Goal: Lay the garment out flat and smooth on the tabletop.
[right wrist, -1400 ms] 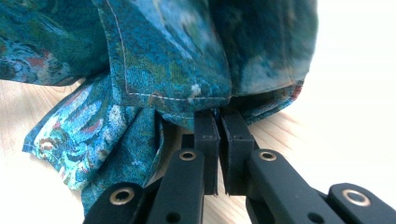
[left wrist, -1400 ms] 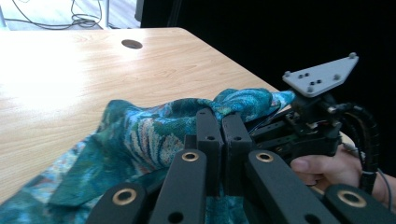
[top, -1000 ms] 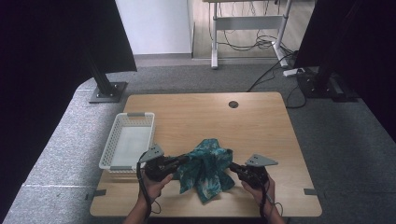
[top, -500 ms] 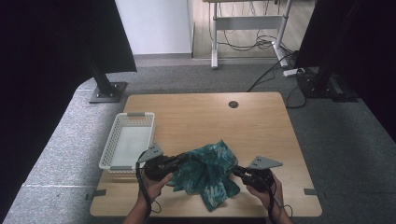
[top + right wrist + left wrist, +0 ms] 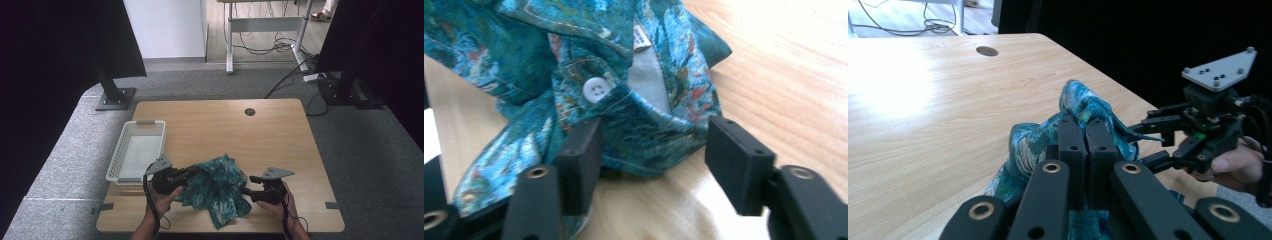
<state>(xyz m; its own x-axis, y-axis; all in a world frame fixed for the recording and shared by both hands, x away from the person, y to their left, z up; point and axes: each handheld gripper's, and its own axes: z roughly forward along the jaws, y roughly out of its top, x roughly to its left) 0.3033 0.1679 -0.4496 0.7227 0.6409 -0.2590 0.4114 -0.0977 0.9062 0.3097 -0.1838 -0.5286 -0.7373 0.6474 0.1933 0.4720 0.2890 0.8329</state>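
Between the wide right claw [image 5: 651,160] lies the shirt [image 5: 624,85], left claw [image 5: 1087,137] pinching it.

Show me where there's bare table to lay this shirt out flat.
The far half of the table is bare, from the shirt up to the cable hole, and so is the right strip beyond the right gripper. The near left is crowded: the basket and the left gripper.
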